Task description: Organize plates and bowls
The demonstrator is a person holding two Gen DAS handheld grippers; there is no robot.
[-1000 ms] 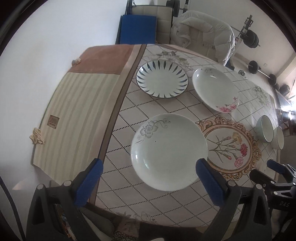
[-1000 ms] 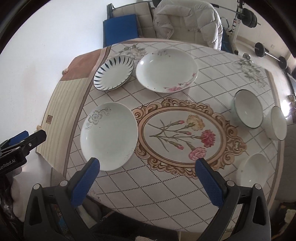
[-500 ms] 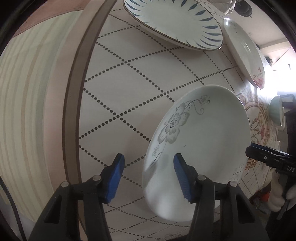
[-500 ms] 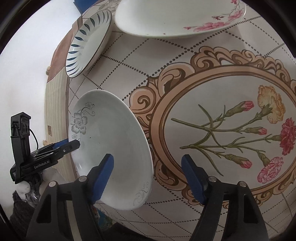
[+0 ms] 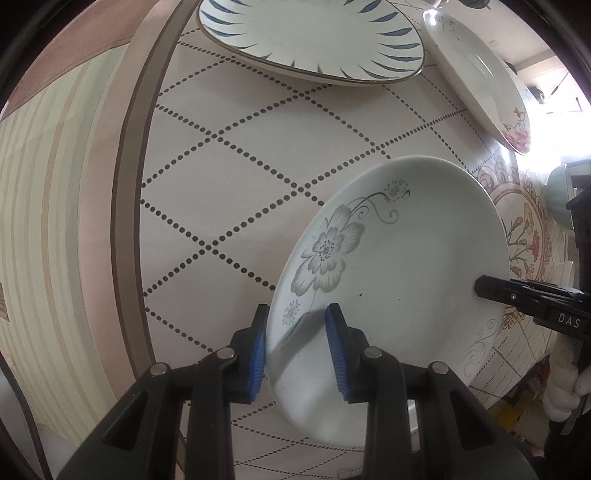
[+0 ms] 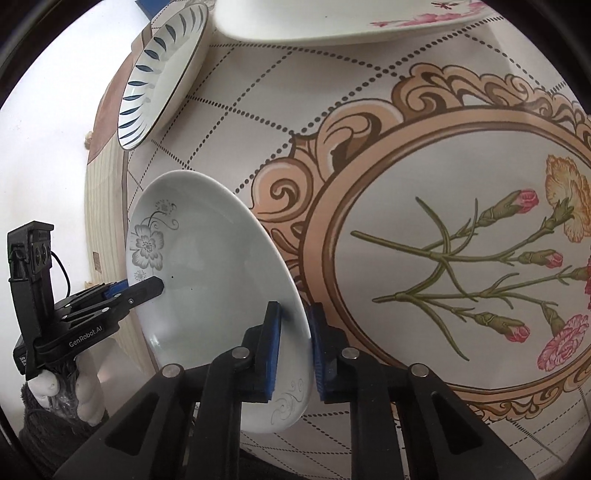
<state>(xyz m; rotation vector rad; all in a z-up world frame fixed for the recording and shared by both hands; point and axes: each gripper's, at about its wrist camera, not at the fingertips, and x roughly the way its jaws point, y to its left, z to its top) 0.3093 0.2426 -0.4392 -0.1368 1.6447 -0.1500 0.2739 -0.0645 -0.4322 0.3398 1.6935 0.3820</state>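
The surface (image 6: pixel 258 122) wears a patterned cloth, a dotted diamond grid around a large oval medallion of carnations (image 6: pixel 472 266). Three plates show on it, all lying singly and apart from one another; none is stacked, so the organizing looks to be at its very start.

At the far edge lies the big white plate with pink blossoms (image 6: pixel 332 22), cut off by the frame in the right wrist view. Beside it, toward the cloth's striped border, sits the blue-leaf plate (image 5: pixel 306 40), flat and untouched.

Nearest is the pale plate with a grey flower (image 5: pixel 399 266), close to the surface's near edge and the one being worked on. Both tools are on it at opposite sides of its rim. The left gripper (image 5: pixel 295 347) straddles the rim by the grey flower, its jaws closing: the outer pad lies against the rim's outside, while the inner one still seems to stand a little off the plate's inner face. The right gripper (image 6: pixel 295 343) has its jaws closing on the opposite rim, the pads pinching it from both sides.

A greenish bowl (image 5: pixel 557 192) peeks in at the edge of the left view; any other bowls are out of sight. Judging by this, every piece remains to be gathered.
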